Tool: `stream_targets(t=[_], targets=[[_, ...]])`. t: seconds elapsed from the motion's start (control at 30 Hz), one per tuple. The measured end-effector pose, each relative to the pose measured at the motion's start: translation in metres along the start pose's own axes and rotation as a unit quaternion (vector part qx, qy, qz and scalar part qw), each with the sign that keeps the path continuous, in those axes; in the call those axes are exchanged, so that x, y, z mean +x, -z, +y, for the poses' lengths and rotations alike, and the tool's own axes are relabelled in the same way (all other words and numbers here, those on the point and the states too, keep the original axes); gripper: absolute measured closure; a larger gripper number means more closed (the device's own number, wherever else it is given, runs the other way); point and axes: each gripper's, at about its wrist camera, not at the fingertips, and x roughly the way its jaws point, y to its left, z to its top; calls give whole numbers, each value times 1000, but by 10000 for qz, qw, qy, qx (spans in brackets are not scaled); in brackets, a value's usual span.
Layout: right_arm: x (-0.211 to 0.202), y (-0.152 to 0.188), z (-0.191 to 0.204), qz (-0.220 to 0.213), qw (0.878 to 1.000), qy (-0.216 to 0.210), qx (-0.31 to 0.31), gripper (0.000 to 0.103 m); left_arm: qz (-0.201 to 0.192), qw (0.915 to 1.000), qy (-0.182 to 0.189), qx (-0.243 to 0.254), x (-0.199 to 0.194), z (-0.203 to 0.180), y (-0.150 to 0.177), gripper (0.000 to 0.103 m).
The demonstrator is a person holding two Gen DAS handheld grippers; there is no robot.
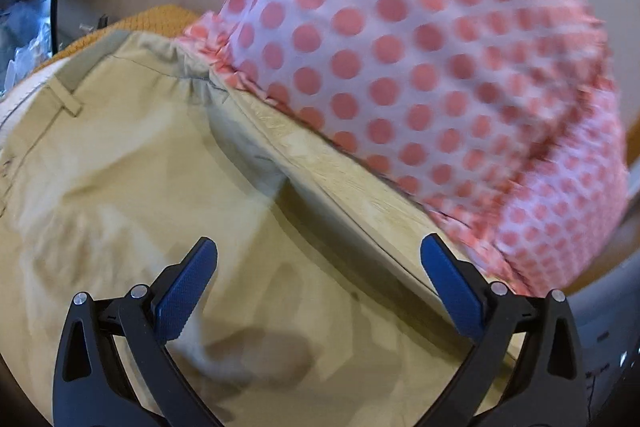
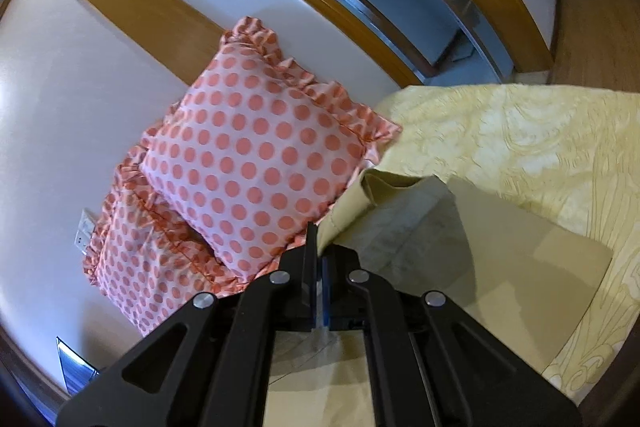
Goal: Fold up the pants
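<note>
Bedspread point(image 2: 520, 147), pale yellow and patterned, carries the khaki pants point(image 1: 140, 187), which lie spread beside two polka-dot pillows point(image 2: 256, 155). Cloth this light and limp will sag and crease, so edges, hems and the waistband point(image 1: 92, 55) are the sound places to grip. The right gripper point(image 2: 319, 259) has its fingers pressed together on a raised fold of the pants. The left gripper point(image 1: 318, 255) hovers over the seat with fingers wide apart, apparently touching nothing, though blur makes that uncertain.
</note>
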Motion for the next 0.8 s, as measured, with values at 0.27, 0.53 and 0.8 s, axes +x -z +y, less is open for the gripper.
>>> stream_targets(t=[0.27, 0.53, 0.8], targets=[[6, -2, -6, 90, 9999, 82, -70, 102, 393, 9980, -105, -490, 41, 20, -31, 91], [-19, -6, -32, -33, 9991, 397, -162, 102, -683, 9953, 388, 561, -142, 39, 59, 92], [-23, 20, -87, 424, 9939, 983, 248, 102, -390, 9985, 22, 388, -184, 96, 192, 92]])
